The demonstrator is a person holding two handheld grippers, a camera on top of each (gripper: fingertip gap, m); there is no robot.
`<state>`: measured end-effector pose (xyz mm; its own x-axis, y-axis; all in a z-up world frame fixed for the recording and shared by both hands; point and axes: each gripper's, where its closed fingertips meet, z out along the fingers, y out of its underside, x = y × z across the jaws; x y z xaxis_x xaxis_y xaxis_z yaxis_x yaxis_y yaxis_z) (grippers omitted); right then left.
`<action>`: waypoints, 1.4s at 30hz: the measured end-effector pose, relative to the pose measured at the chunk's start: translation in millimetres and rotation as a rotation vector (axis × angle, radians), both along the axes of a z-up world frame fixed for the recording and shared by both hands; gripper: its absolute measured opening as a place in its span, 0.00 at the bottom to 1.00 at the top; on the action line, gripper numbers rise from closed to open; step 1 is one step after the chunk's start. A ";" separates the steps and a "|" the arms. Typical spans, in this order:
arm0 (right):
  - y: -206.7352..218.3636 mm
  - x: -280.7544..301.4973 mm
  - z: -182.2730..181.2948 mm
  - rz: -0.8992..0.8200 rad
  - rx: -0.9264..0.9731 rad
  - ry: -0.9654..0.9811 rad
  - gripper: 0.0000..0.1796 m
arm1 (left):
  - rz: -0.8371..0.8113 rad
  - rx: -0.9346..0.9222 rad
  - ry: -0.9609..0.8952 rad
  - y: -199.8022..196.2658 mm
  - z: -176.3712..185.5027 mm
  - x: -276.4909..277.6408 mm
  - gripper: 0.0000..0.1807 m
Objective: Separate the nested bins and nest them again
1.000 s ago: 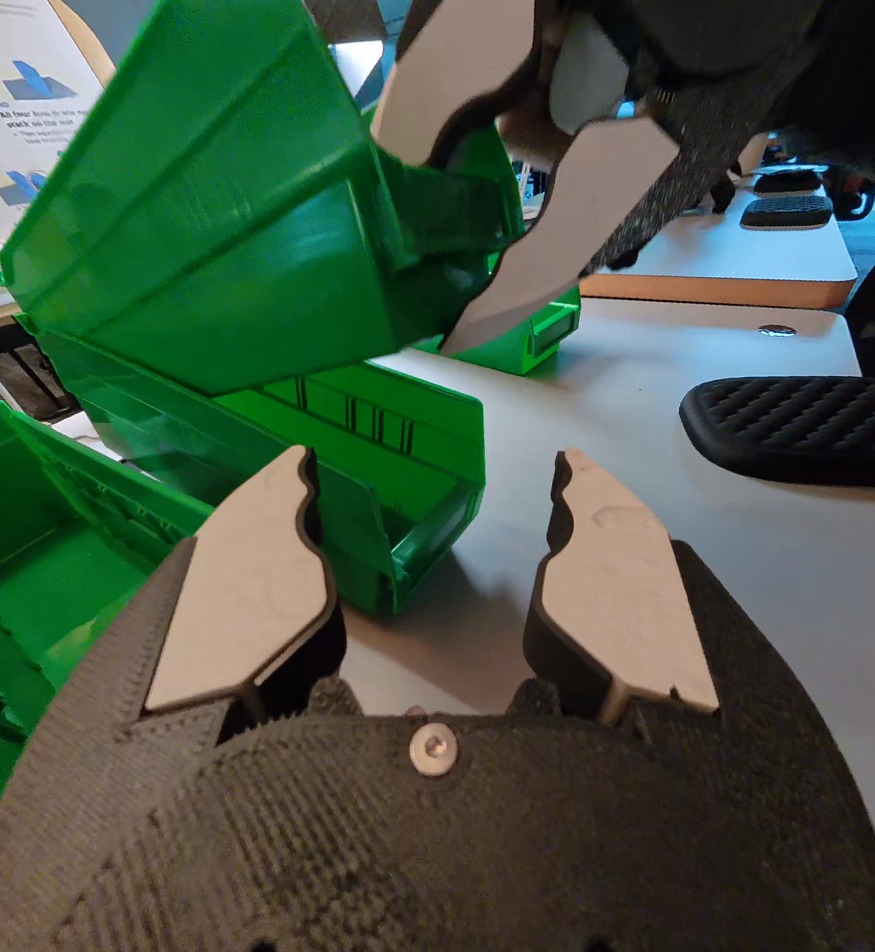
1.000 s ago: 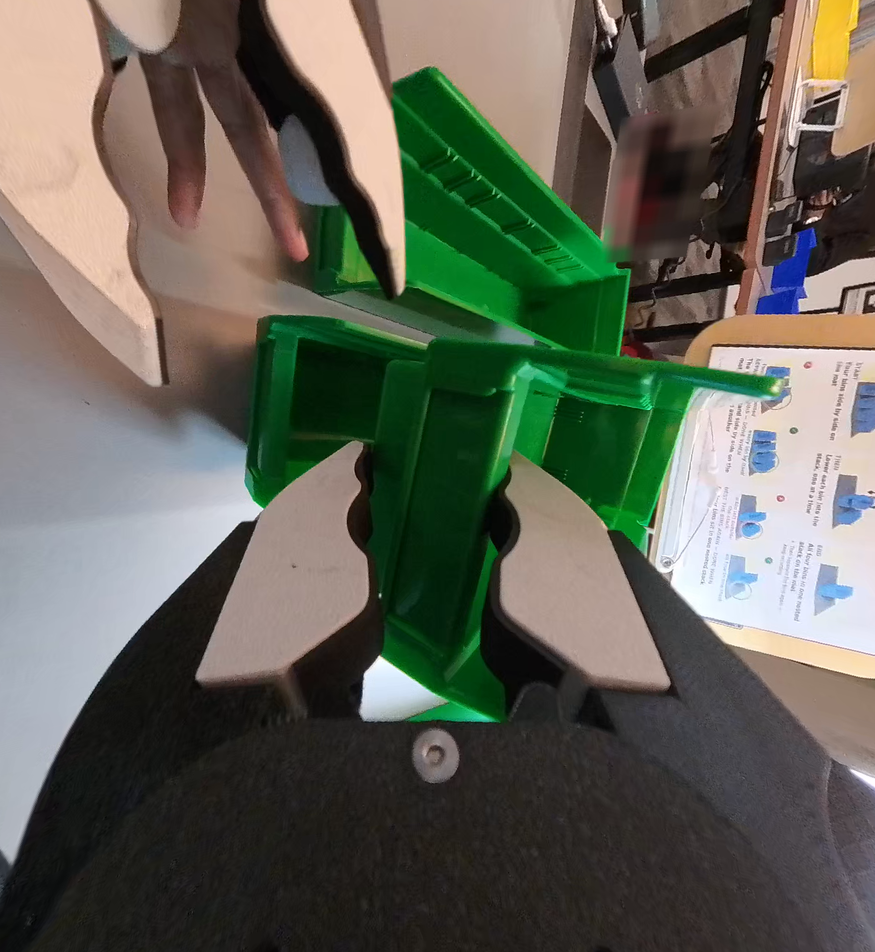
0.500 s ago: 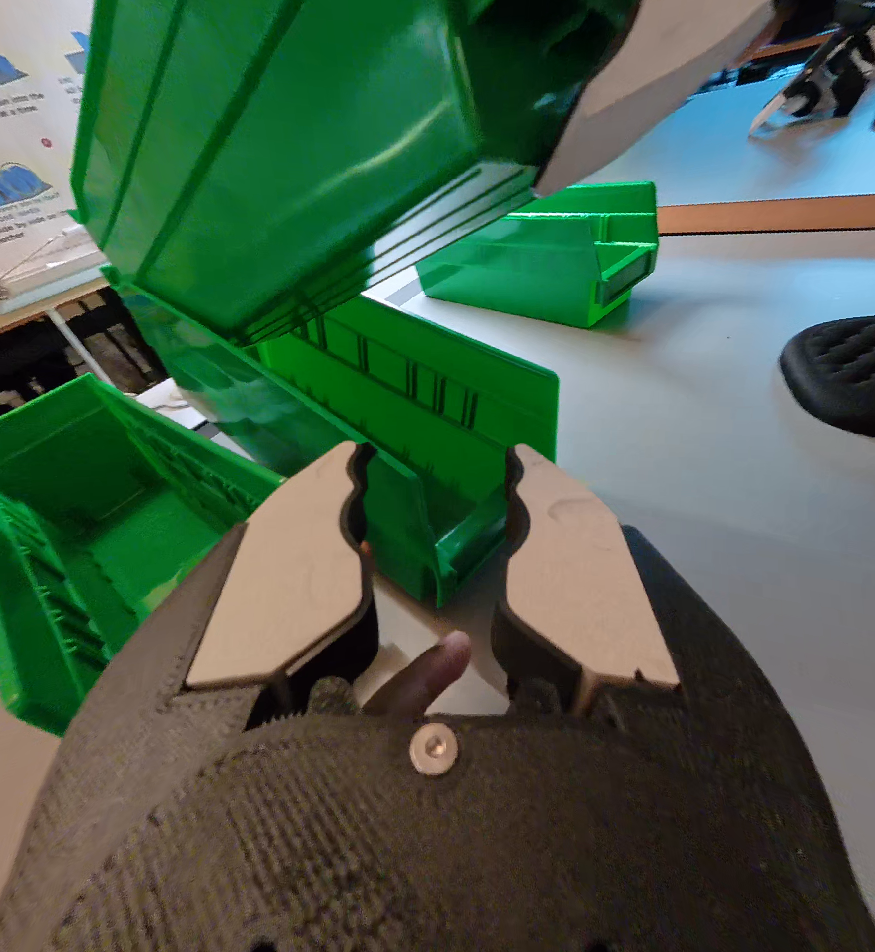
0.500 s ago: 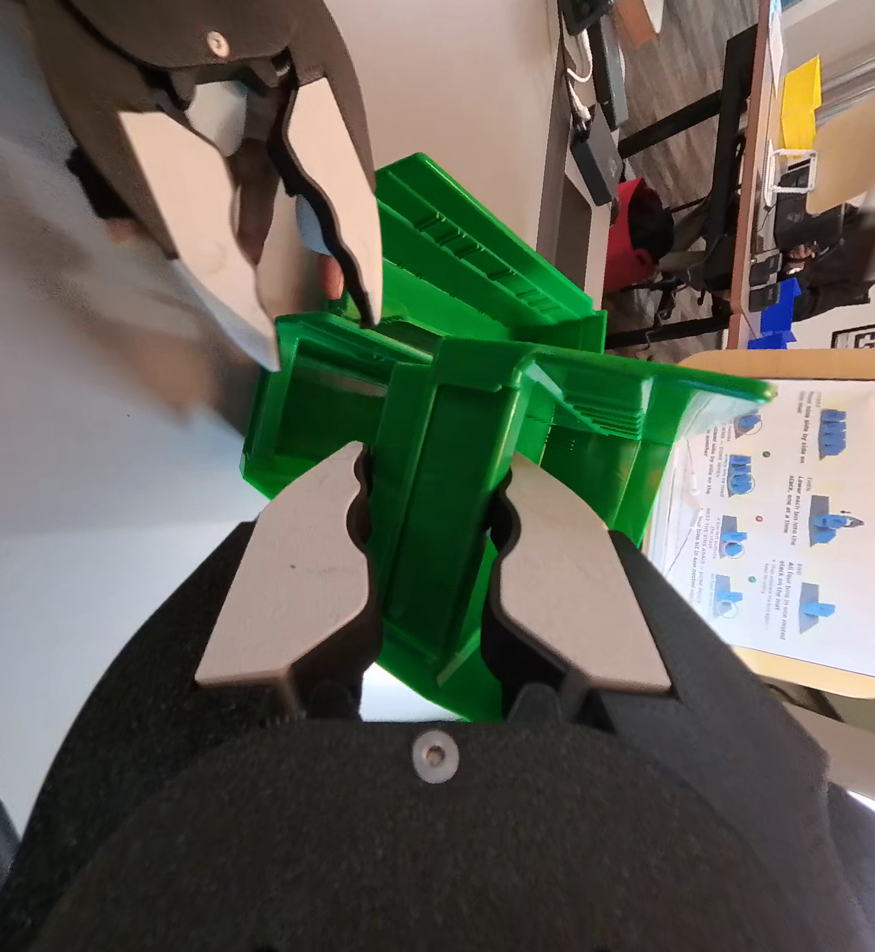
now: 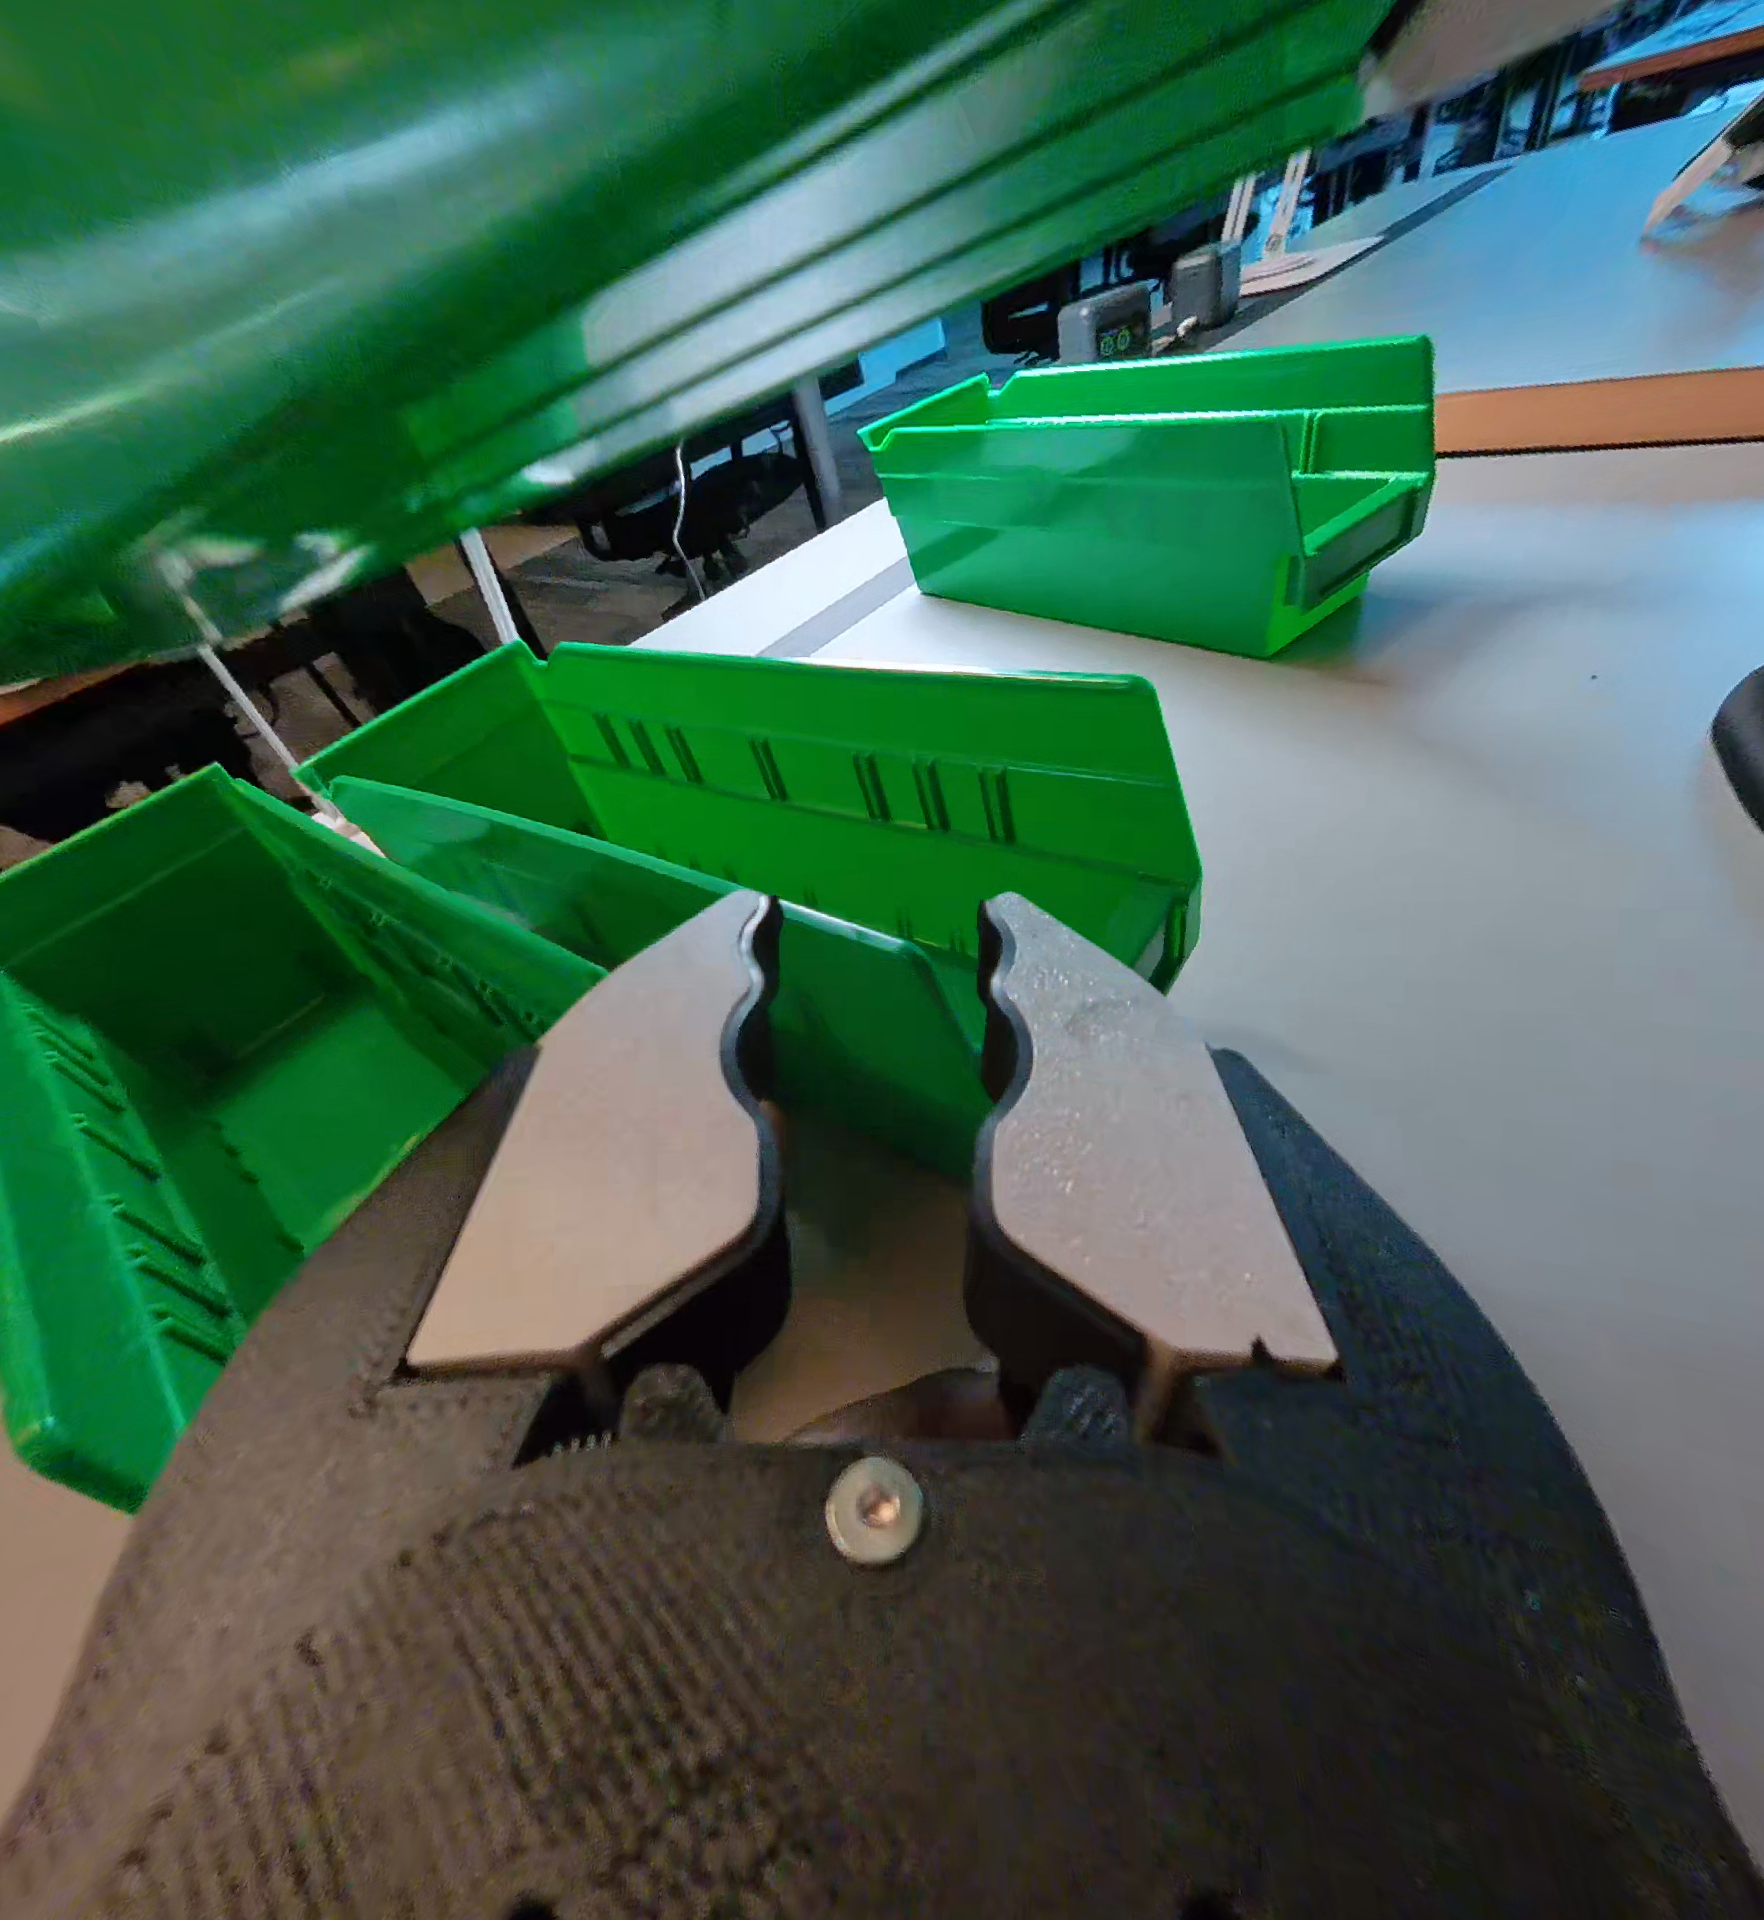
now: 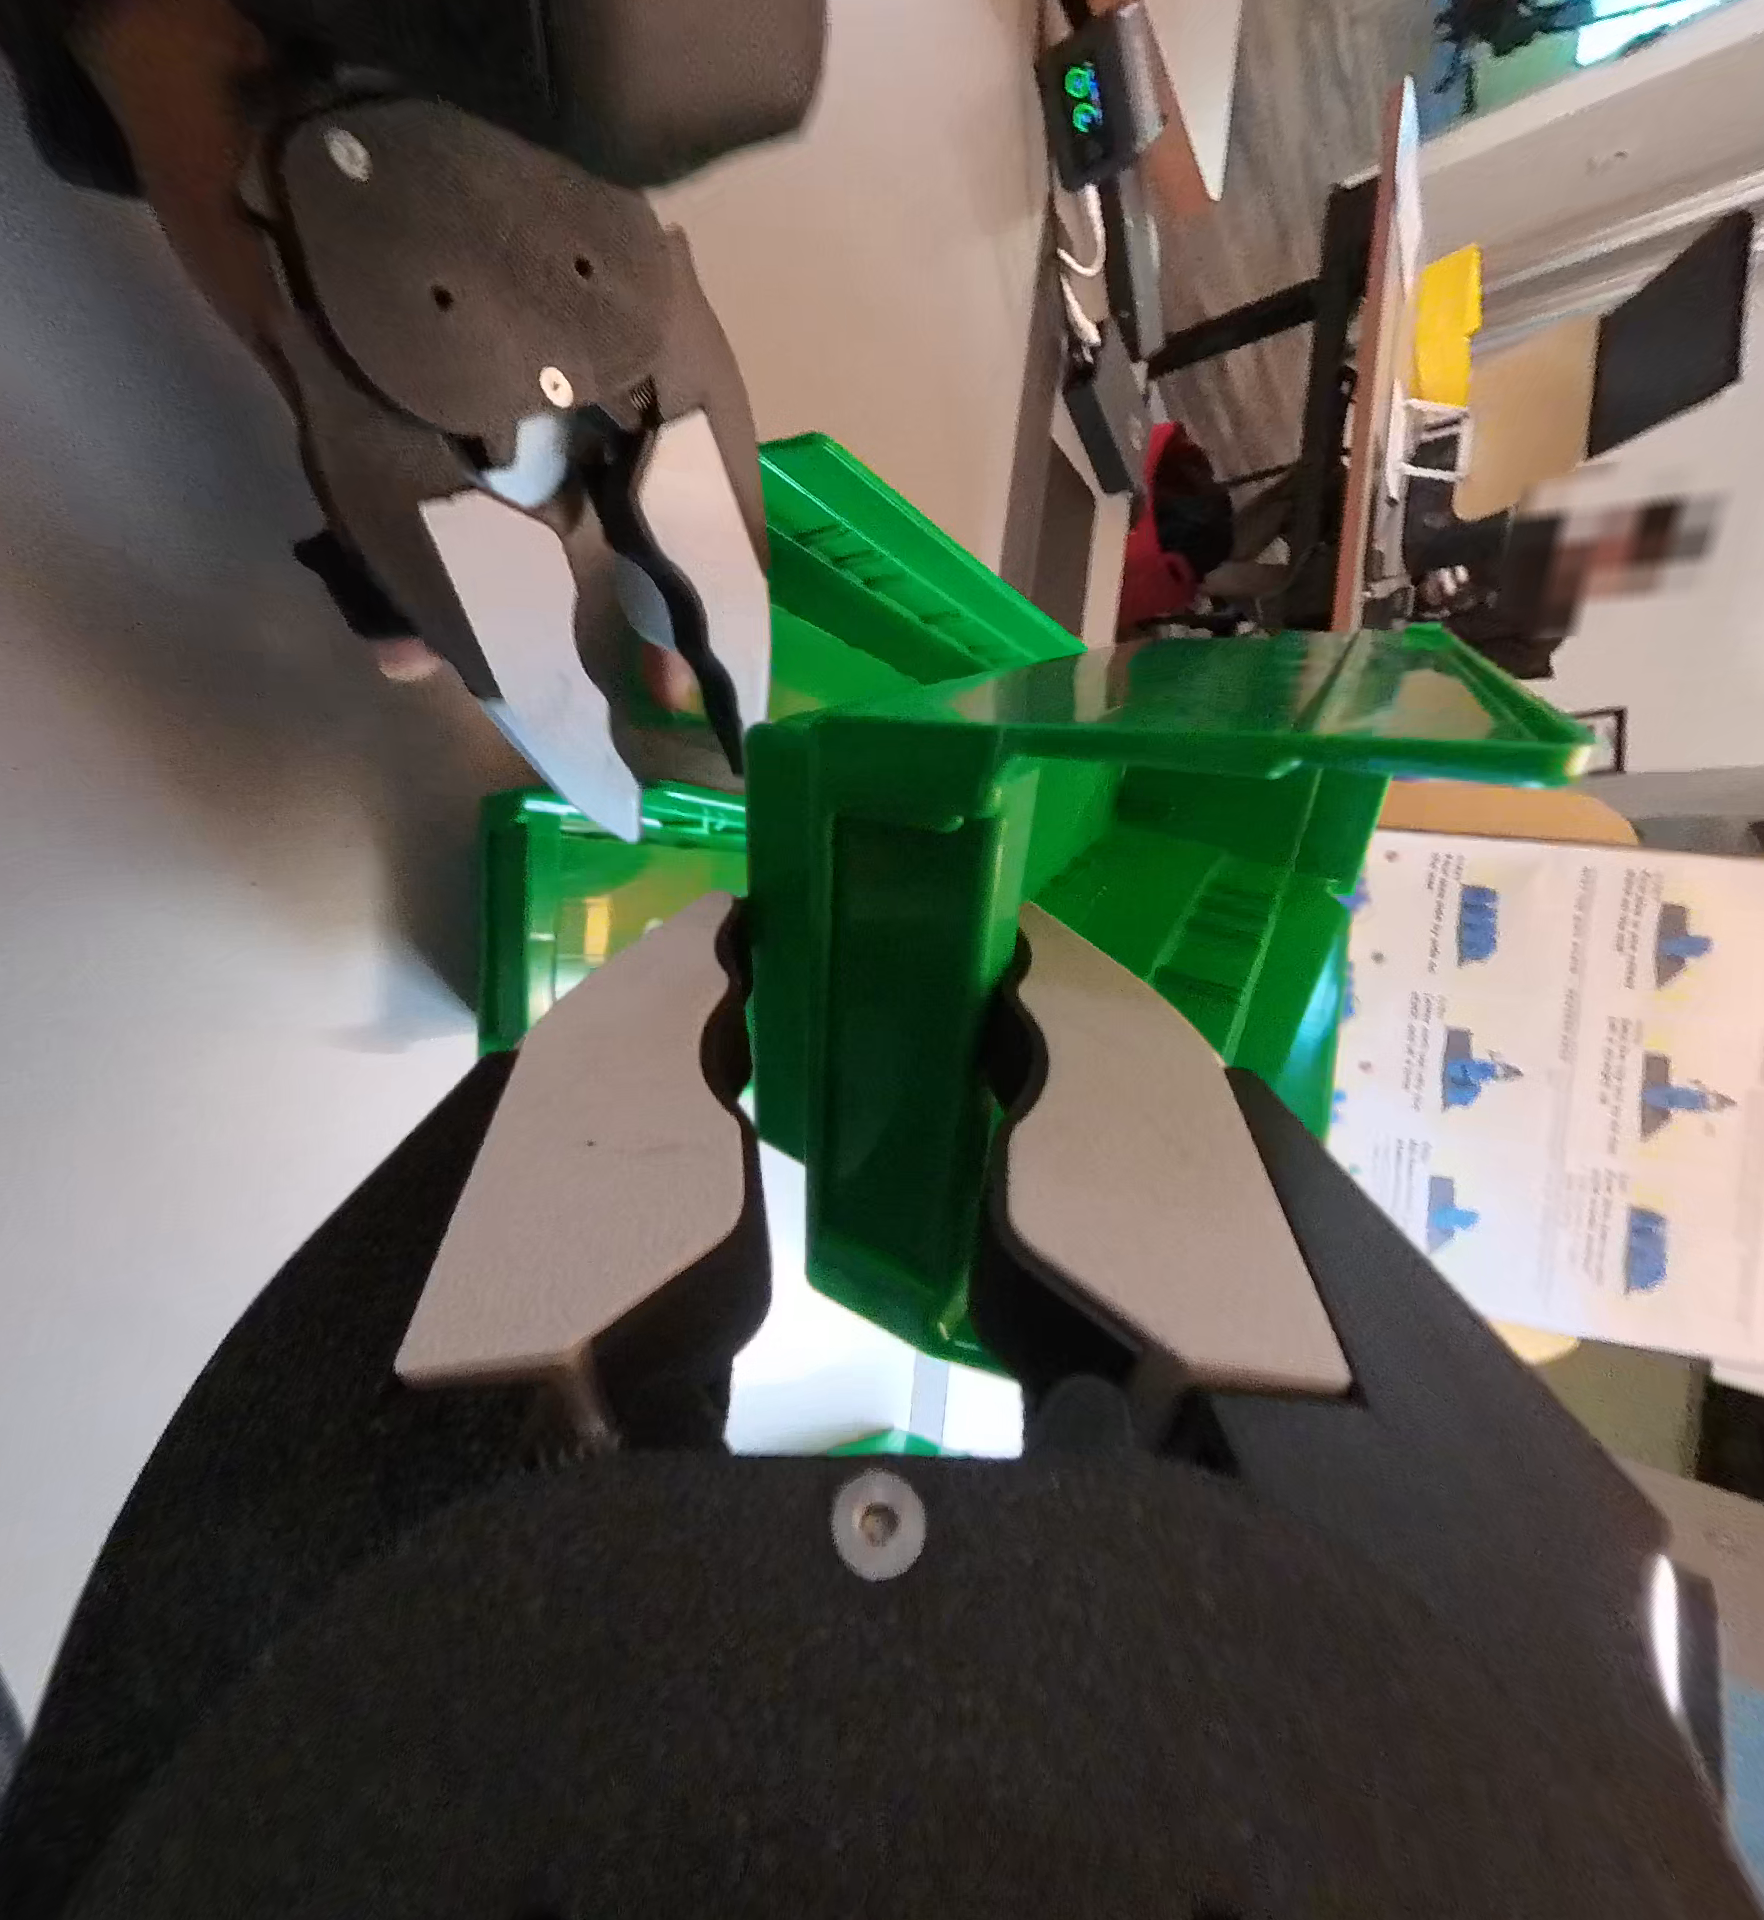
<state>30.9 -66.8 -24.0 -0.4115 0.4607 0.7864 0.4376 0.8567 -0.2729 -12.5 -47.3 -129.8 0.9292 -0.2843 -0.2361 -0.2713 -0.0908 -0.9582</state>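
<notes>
Your left gripper is parted and empty, its tips straddling the near front corner of the middle bin without clamping it. Four green bins show: the left bin beside it, the middle one, a far bin well apart on the grey table, and the lifted bin, which your right gripper clamps by its front lip, raised over the others.
</notes>
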 end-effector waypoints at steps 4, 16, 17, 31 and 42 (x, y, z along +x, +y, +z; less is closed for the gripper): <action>18.0 27.2 15.6 -0.077 0.011 0.067 0.25 | -0.024 0.005 -0.014 -7.6 4.7 1.1 0.23; 138.1 97.3 -147.1 -0.311 0.148 -0.150 0.25 | -0.046 0.031 -0.087 -22.8 21.7 -3.8 0.35; 141.8 97.8 -158.4 -0.308 0.139 -0.152 0.25 | -0.039 0.034 -0.086 -24.8 22.0 -6.8 0.35; 146.1 99.9 -187.2 -0.313 0.063 -0.138 0.26 | 0.037 0.037 -0.083 -53.0 23.3 -43.3 0.33; 159.6 101.6 -196.6 -0.337 0.172 -0.220 0.20 | 0.073 -0.005 -0.131 -66.0 4.8 -59.7 0.31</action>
